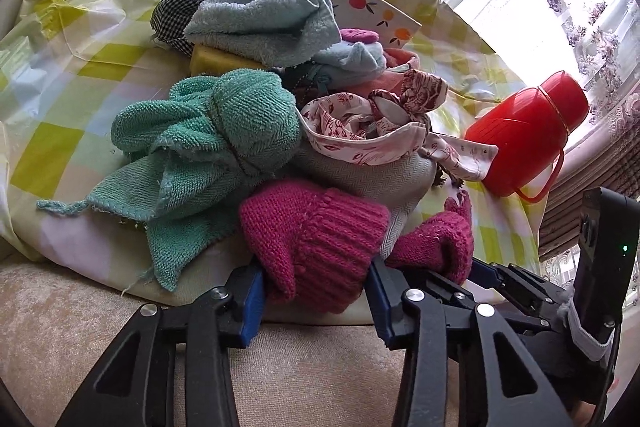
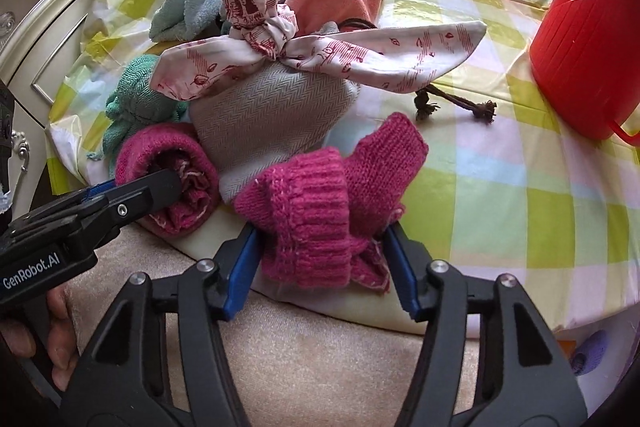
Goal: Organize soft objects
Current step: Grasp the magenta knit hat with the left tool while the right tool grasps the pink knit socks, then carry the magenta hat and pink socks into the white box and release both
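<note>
Two magenta knit mittens lie at the near edge of a pile of soft things. In the left wrist view my left gripper [image 1: 316,287] is shut on the ribbed cuff of one mitten [image 1: 316,239], with both blue pads against the knit. The other mitten [image 1: 436,239] lies just to its right, with my right gripper [image 1: 480,271] at it. In the right wrist view my right gripper [image 2: 324,259] is shut on that second mitten [image 2: 312,211], bunched between the pads. The left gripper [image 2: 164,183] reaches in from the left, clamped on the first mitten [image 2: 176,163].
Behind the mittens sit a grey herringbone bag [image 2: 272,115] tied with a pink printed cloth [image 2: 360,55], a teal towel [image 1: 200,147] and a light blue towel [image 1: 260,23]. A red plastic jug [image 2: 580,47] stands at the right on the checked tablecloth [image 2: 520,167]. Beige upholstery [image 1: 320,367] lies below.
</note>
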A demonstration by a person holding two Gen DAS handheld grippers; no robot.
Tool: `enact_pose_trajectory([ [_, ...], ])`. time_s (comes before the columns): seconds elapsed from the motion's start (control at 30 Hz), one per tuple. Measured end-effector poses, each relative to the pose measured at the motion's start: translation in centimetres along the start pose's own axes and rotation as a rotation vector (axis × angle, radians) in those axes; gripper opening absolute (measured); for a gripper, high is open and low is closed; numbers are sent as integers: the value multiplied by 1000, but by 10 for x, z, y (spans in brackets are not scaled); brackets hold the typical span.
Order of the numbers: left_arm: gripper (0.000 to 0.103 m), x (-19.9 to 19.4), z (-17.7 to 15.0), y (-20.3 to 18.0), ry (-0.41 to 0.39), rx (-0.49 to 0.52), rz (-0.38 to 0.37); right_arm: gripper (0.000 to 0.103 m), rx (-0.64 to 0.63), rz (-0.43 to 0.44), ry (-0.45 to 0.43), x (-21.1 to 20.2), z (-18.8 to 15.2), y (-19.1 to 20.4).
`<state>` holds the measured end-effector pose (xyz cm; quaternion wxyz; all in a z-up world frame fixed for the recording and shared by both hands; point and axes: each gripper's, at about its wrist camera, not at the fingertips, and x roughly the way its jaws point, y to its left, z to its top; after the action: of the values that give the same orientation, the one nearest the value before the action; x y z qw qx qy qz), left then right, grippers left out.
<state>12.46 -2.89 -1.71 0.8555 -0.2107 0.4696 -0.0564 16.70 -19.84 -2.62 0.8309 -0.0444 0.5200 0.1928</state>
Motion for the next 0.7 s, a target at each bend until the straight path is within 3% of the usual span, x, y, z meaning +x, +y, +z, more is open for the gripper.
enact_pose_trajectory([
  [0.3,42,-22,-7,-18,-61,68,8,51,13,10,-34,-27,-18,2],
  [0.7,42,-47,-31,-56,-103,159,-70,50,82,7,-87,-68,-47,-19],
])
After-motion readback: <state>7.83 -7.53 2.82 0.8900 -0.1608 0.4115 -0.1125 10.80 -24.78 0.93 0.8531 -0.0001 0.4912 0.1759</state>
